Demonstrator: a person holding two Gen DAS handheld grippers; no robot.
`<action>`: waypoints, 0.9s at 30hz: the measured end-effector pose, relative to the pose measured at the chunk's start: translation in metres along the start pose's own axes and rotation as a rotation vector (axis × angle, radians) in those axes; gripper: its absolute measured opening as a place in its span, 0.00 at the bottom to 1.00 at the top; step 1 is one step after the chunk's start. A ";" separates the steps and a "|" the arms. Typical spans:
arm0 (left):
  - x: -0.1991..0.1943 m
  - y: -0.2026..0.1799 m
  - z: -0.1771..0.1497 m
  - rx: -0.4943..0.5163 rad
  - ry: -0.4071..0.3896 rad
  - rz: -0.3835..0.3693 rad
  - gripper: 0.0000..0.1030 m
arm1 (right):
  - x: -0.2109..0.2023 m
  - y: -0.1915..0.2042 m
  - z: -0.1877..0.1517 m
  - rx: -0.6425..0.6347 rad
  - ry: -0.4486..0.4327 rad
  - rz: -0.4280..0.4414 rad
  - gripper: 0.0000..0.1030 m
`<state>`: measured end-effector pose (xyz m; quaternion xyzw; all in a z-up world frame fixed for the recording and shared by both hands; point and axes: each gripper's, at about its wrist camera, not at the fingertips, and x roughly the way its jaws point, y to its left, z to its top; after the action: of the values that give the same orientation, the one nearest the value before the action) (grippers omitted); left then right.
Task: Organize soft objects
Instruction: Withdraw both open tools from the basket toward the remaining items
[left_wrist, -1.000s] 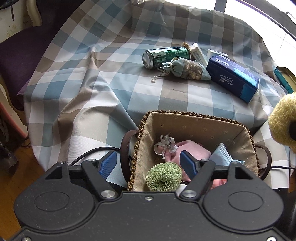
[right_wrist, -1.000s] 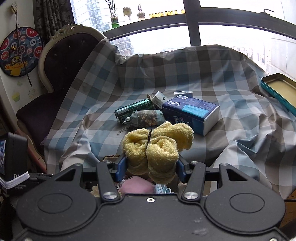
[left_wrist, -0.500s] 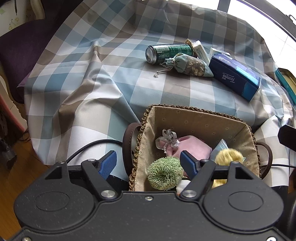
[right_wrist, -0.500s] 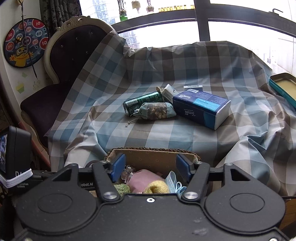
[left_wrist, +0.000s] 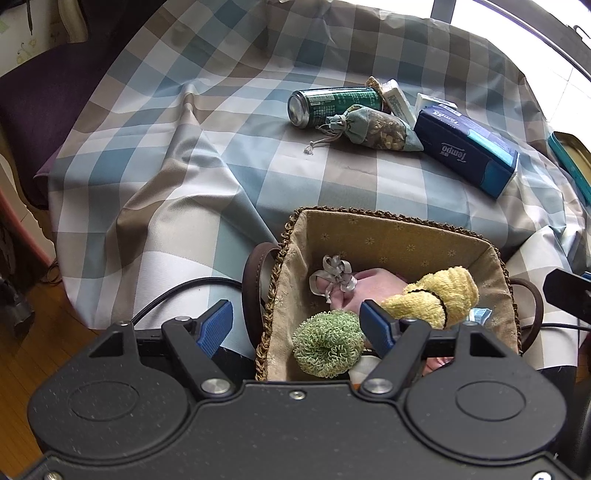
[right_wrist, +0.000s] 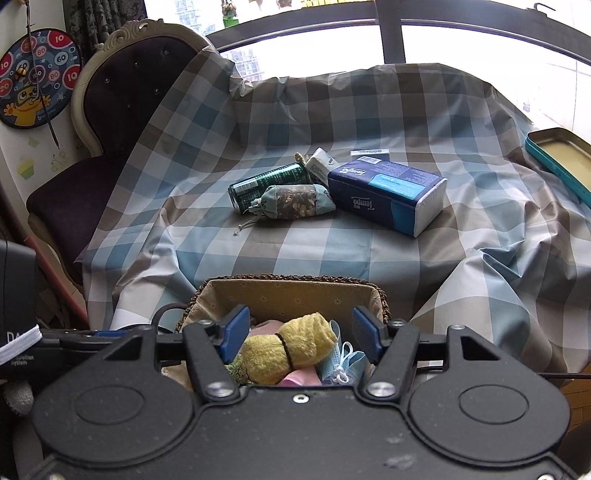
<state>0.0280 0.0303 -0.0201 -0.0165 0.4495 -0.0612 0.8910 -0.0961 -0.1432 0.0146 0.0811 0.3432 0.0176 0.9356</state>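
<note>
A lined woven basket (left_wrist: 388, 218) (right_wrist: 288, 278) sits at the near edge of the checked cloth. In it lie a yellow rolled towel (left_wrist: 436, 295) (right_wrist: 284, 349), a green looped puff (left_wrist: 327, 343), a pink pouch (left_wrist: 373, 288) with a grey ribbon, and a blue face mask (right_wrist: 343, 360). My right gripper (right_wrist: 301, 332) hangs open just above the towel, its pads clear of it. My left gripper (left_wrist: 295, 328) is open and straddles the basket's left wall, with the puff below it. A patterned drawstring sachet (left_wrist: 373, 127) (right_wrist: 291, 201) lies farther back on the cloth.
Beside the sachet lie a green can (right_wrist: 269, 182), a blue Tempo tissue pack (right_wrist: 388, 194) and small white packets. A teal tin lid (right_wrist: 561, 155) sits at the right edge. A dark upholstered chair (right_wrist: 122, 92) stands to the left. Cables trail beside the basket.
The right gripper, which held the yellow towel above the basket, opened and let it go. The towel now lies in the basket on the pink pouch. The left gripper stayed put.
</note>
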 end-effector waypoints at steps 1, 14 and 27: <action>0.000 0.000 0.000 -0.001 0.001 0.002 0.69 | 0.000 0.000 0.000 0.001 0.002 0.000 0.60; 0.001 -0.004 -0.001 0.022 0.005 0.015 0.70 | 0.007 -0.004 -0.006 0.024 0.040 -0.019 0.64; -0.004 -0.011 -0.003 0.071 -0.019 0.045 0.81 | 0.012 -0.009 -0.010 0.035 0.063 -0.034 0.67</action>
<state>0.0220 0.0199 -0.0176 0.0245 0.4390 -0.0568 0.8964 -0.0932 -0.1494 -0.0020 0.0909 0.3741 -0.0017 0.9229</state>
